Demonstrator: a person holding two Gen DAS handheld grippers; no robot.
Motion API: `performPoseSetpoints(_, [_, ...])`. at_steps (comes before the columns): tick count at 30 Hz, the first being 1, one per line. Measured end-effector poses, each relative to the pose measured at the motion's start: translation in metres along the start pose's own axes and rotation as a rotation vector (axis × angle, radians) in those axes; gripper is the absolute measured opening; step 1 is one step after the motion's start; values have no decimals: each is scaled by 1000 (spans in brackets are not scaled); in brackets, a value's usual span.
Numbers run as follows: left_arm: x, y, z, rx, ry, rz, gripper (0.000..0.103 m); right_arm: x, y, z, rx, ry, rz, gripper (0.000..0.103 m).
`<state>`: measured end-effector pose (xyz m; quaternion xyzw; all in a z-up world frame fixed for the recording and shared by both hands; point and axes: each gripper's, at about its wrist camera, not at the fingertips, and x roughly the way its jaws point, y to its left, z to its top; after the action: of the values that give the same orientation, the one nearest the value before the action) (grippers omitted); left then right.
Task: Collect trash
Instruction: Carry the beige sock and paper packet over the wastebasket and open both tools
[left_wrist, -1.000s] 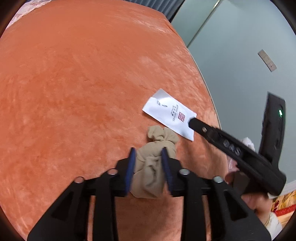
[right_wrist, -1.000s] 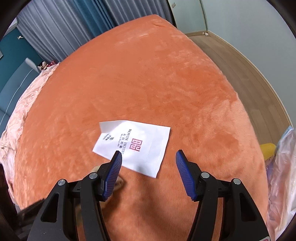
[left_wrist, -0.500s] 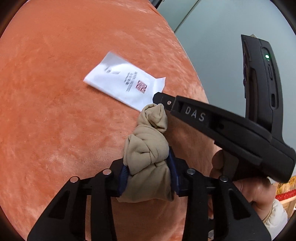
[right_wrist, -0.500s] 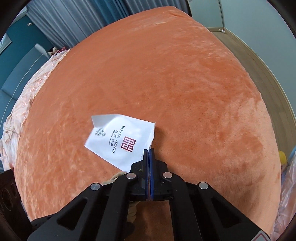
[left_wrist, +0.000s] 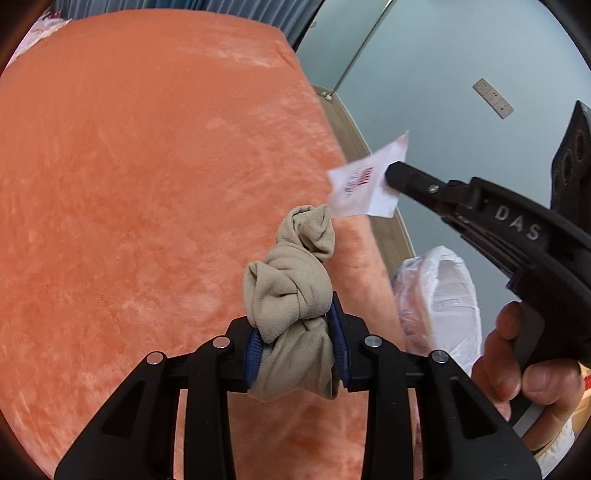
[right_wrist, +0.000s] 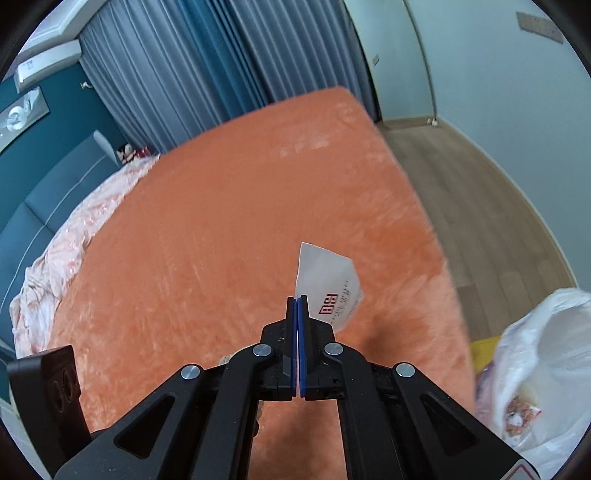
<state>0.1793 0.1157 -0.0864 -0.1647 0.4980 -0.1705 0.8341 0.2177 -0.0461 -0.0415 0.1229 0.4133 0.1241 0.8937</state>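
A knotted beige cloth (left_wrist: 291, 280) stands up between the blue pads of my left gripper (left_wrist: 295, 332). Its jaws are closing on the cloth and hold it above the orange bedspread (left_wrist: 147, 184). My right gripper (right_wrist: 297, 306) is shut on the corner of a white paper packet (right_wrist: 328, 284) with a red logo, which hangs in the air off its tip. In the left wrist view the right gripper (left_wrist: 393, 173) carries the packet (left_wrist: 360, 188) just right of the cloth, past the bed's edge. A person's hand (left_wrist: 517, 369) grips its handle.
An open white plastic bag (right_wrist: 546, 354) with scraps inside sits on the floor beside the bed's right edge, also in the left wrist view (left_wrist: 443, 295). Wooden floor (right_wrist: 461, 192) runs along the pale wall. Crumpled pink bedding (right_wrist: 74, 236) lies at the bed's far left, curtains (right_wrist: 221, 66) behind.
The right gripper shut on the packet's corner and lifted it off the bed toward the right. The left gripper rose with the beige cloth. The plastic bag has come into view.
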Motion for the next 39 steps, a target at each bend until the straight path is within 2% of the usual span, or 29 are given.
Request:
performPoseSetpoints(8, [-31,-71,0,99,-45,-28,31,-102,-30,10,22,-139,-40,1])
performPoseSetpoints(20, [-50,-178,-24,250,-65,-82,31,-211,-94,-4,78,-258,-128,1])
performPoseSetpoints(28, [-49,-226,-37,328,-61,-100,31,-249,-125,-19,116,-293,-173,1])
performPoseSetpoints(39, [-40,-261,-45,384,-46,-111,32,-264,-141,-32,154,-304,-204,1])
